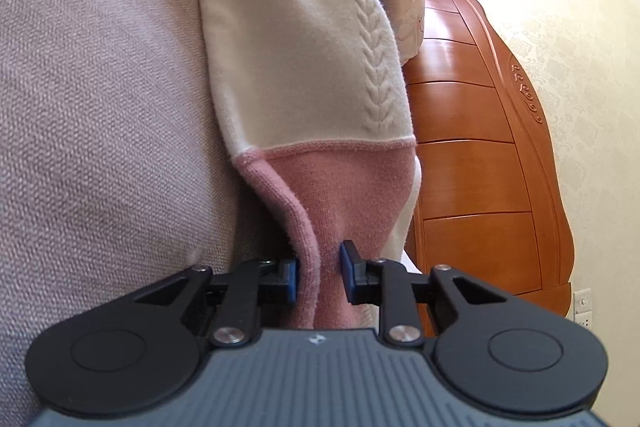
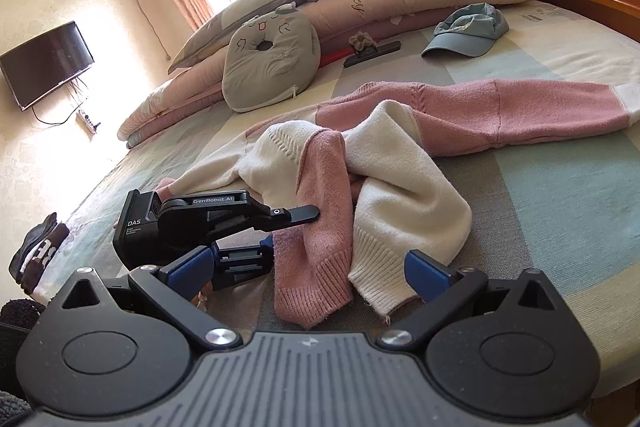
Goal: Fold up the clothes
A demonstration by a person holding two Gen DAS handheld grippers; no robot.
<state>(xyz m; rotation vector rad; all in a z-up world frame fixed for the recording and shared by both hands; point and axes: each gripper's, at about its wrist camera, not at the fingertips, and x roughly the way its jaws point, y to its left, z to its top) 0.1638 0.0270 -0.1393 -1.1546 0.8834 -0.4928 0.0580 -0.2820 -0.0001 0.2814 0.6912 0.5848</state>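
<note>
My left hand-held gripper (image 1: 319,277) pinched the pink sleeve (image 1: 320,211) of the sweater (image 2: 360,163), which lay crumpled near the bed's (image 2: 560,211) front edge. My right hand-held gripper (image 2: 316,267) stood spread, empty. No fold was made; all folding remained.

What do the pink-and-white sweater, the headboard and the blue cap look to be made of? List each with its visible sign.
Sweater: soft knit, probably wool or acrylic; fuzzy nap, ribbed cuffs, raised braid pattern.
Headboard: wood with a glossy varnish; orange-brown grain, bright reflections, carved scrolls.
Cap: woven cloth, likely cotton; matte, creased crown, stiff brim.
</note>
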